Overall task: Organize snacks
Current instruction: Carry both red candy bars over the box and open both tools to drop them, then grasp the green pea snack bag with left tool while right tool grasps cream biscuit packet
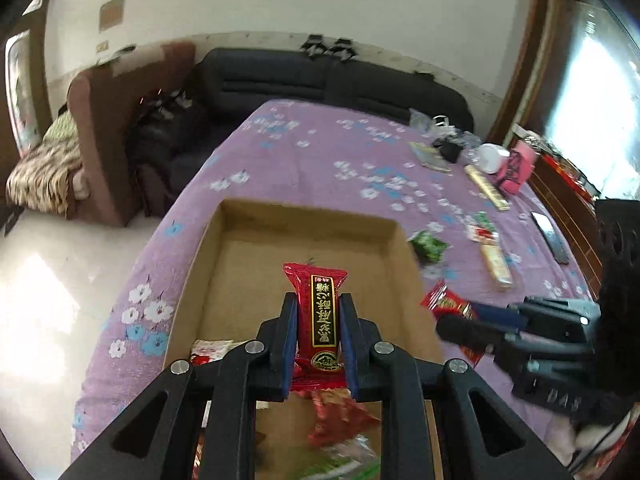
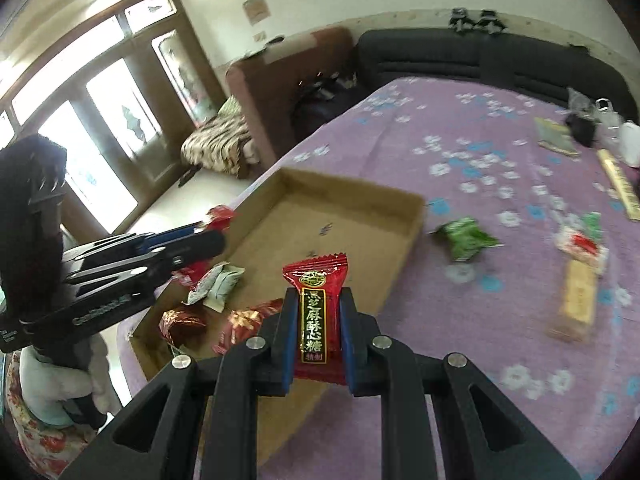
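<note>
Two red candy packets were held, one per claw. Left claw (image 1: 318,322) was clamped on a red candy packet (image 1: 318,312) with a black-and-gold label, above the cardboard tray (image 1: 240,280). Right claw (image 2: 319,330) was clamped on a second red packet (image 2: 316,320) of the same design, over the tray's near right edge.

One tray (image 2: 352,216), shallow and open-topped, sat on the purple floral cloth (image 2: 460,152) over the desk. Inside it, in the right wrist view: two pale green-white wrappers (image 2: 218,286) and at least two red foil wrappers (image 2: 182,320), bunched at the near end; exact count was unclear, since the claws hid part.

Loose on the cloth outside the tray: one green packet (image 2: 466,238), one red-green-white packet (image 2: 580,240), one tan bar-shaped packet (image 2: 576,300), and one long gold stick pack (image 2: 620,184). The left wrist view added one red packet (image 1: 448,304) just beside the tray's right wall.

One clutter pile (image 1: 460,148) sat at the far right corner; item count was unreadable.
</note>
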Motion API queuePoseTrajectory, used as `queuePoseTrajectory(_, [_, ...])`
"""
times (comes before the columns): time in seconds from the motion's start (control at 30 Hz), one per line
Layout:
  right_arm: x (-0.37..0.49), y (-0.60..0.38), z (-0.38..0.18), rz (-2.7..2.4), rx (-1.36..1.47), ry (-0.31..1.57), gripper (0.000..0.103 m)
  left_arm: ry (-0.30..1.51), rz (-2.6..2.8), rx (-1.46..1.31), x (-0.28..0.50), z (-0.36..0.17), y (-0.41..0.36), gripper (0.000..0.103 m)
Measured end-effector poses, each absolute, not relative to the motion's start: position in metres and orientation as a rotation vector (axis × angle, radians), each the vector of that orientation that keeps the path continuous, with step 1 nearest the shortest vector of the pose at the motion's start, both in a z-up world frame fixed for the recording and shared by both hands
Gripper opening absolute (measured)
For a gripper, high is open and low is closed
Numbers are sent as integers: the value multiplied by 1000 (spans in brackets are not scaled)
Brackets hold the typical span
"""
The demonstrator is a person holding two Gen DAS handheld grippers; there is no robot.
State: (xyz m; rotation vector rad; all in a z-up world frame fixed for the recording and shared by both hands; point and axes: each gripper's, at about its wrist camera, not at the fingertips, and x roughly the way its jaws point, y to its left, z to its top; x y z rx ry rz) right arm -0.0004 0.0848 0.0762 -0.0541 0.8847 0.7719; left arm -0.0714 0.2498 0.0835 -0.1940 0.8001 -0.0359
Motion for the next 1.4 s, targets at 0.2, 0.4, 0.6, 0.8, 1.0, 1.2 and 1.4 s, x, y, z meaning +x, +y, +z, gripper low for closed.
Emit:
queuePoseTrajectory(0.2, [10, 118, 53, 777, -97, 928, 18, 852, -18, -232, -61, 57, 264, 20])
queuePoseTrajectory(0.4, [17, 134, 36, 762, -132, 955, 18, 868, 8, -237, -53, 49, 265, 20])
queuePoseTrajectory(0.6, [18, 135, 34, 756, -103, 950, 24, 843, 53, -199, -58, 57, 260, 43])
queuePoseTrajectory(0.8, [13, 102, 59, 733, -66, 878, 33, 776, 29, -191, -74, 80, 248, 70])
queuePoseTrajectory(1.0, [31, 5, 81, 587, -3, 803, 38, 725, -94, -203, -85, 108, 225, 73])
queuePoseTrajectory(1.2, [73, -106, 69, 371, 126, 833, 38, 777, -209, -241, -53, 103, 186, 74])
queuePoseTrajectory(1.4, [99, -129, 44, 340, 187, 893, 40, 891, -268, -145, 19, 83, 123, 74])
